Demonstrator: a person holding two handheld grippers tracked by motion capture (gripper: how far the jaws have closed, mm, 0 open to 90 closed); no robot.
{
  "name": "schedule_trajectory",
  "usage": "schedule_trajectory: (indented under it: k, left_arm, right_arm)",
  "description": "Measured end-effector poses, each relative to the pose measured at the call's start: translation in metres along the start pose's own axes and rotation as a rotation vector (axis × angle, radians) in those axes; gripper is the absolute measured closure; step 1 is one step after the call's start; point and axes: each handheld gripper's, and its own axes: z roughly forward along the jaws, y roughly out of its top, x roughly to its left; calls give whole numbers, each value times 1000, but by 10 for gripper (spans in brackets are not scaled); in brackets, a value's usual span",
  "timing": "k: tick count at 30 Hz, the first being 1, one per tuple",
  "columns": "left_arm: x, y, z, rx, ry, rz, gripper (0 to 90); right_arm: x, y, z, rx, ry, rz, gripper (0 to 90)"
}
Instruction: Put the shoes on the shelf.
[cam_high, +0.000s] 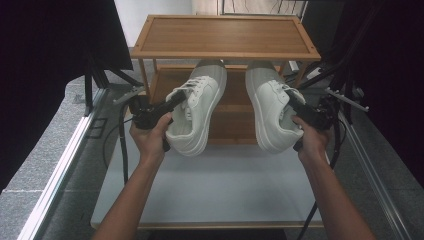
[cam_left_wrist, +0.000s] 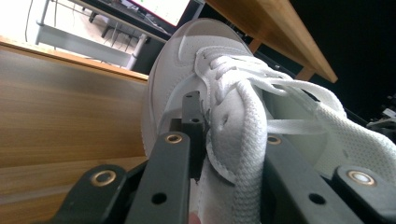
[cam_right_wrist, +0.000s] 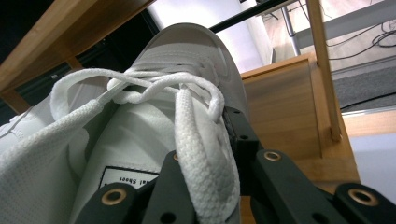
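Two white sneakers at frame centre, toes under the shelf top: left sneaker (cam_high: 196, 109), right sneaker (cam_high: 270, 107). Left tool (cam_high: 176, 99) pinches the left sneaker's collar; right tool (cam_high: 291, 98) pinches the right sneaker's collar. One two-tier wooden shelf (cam_high: 225, 35) stands behind one white desk (cam_high: 220, 190).

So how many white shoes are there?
2. The left shoe is clamped in the left gripper, the right shoe in the right gripper, both toes under the wooden rack's top shelf.
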Motion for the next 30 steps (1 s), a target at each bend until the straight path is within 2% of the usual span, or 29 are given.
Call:
schedule_trajectory:
  k: [3,6,9,13,19,25,30]
  left_arm:
    - [2,0,7,11,-1,-3,806]
    - [5,0,14,16,5,-28,806]
    - [6,1,19,14,24,-20,806]
    - [10,4,26,13,48,-33,807]
    - [10,8,33,9,68,-24,806]
    - [13,8,42,1,70,-71,806]
    - [15,10,49,-1,102,-63,801]
  right_arm:
    - [2,1,8,11,-5,1,830]
    - [4,2,15,24,-11,-12,830]
    - [6,2,21,27,-13,-16,830]
    - [9,4,28,31,-24,-16,831]
    - [13,8,37,42,-34,-35,831]
    - [18,13,49,46,-48,-32,831]
    - [22,15,60,65,-55,-53,831]
